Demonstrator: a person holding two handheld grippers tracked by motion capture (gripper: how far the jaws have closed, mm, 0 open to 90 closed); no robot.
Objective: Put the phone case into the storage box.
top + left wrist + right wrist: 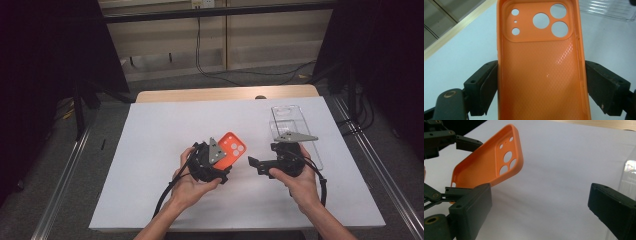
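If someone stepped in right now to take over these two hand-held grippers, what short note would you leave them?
Left gripper: shut on the orange soft phone case, clamped across its long sides and held above the white table sheet, inside face toward the gripper's camera, camera-hole end away from the hand.
Right gripper: open, nothing between the jaws, pointed toward the case.
Clear plastic tray: lying on the sheet beyond the right hand.
Done: the case is picked up.
Left: probably bringing the right gripper in to take or steady the case; where it should end up I cannot tell.
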